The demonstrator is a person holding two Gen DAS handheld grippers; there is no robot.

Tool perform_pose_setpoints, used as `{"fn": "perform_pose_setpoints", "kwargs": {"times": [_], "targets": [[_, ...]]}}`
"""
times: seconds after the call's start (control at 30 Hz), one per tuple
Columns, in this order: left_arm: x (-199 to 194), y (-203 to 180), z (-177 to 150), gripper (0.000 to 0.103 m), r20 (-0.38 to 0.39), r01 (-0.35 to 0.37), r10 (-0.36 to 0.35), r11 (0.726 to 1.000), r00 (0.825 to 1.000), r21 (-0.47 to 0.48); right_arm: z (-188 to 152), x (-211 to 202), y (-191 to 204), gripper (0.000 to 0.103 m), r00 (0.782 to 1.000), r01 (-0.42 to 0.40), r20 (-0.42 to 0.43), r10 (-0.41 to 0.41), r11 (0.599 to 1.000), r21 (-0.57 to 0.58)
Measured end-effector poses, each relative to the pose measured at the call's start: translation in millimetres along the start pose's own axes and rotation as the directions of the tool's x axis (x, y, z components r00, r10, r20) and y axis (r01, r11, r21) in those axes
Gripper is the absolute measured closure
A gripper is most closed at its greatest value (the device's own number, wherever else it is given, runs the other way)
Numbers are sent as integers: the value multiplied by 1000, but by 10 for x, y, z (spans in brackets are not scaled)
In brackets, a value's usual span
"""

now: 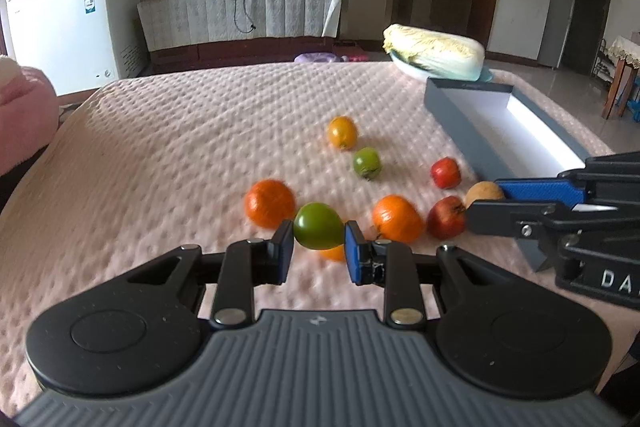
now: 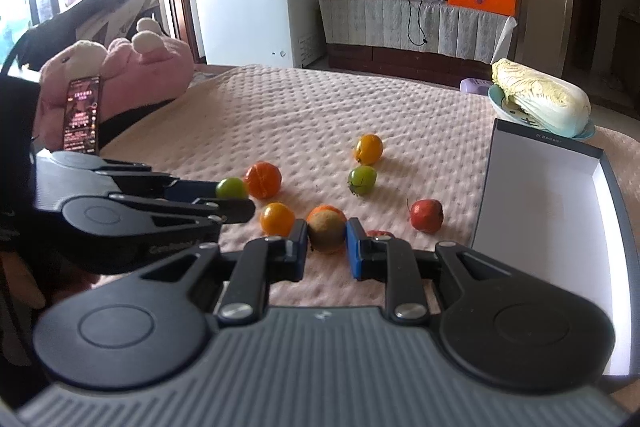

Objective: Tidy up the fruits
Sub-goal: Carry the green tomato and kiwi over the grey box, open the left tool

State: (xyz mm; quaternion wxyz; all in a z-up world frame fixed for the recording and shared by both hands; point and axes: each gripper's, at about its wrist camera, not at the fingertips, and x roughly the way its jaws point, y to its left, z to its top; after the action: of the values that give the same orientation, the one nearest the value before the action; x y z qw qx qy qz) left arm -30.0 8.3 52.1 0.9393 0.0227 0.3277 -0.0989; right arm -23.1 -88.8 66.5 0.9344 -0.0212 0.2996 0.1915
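Note:
My left gripper (image 1: 318, 251) is shut on a green fruit (image 1: 318, 231), held above the pink bedspread (image 1: 180, 155). My right gripper (image 2: 327, 247) is shut on a brown fruit (image 2: 326, 233); in the left wrist view that brown fruit (image 1: 484, 194) shows at the right gripper's tips. Loose on the bedspread lie oranges (image 1: 269, 203) (image 1: 397, 218), a yellow-orange fruit (image 1: 342, 133), a second green fruit (image 1: 366, 163) and two red fruits (image 1: 445, 173) (image 1: 446, 217). An open grey box (image 2: 540, 195) with a white inside lies to the right.
A cabbage (image 2: 540, 99) rests on a plate at the far right of the bed. A pink plush toy (image 2: 120, 79) and a phone (image 2: 82, 115) are at the left. A white freezer (image 2: 256, 7) stands beyond the bed.

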Motion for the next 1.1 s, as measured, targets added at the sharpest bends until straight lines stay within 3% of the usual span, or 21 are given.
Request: {"fn": "perform_pose_setpoints", "kwargs": {"times": [1.1], "targets": [[243,-967,215,71,53,74,-78,994,995,77,-172,-570,-760,79,990,117,60,-125,986,122]]}}
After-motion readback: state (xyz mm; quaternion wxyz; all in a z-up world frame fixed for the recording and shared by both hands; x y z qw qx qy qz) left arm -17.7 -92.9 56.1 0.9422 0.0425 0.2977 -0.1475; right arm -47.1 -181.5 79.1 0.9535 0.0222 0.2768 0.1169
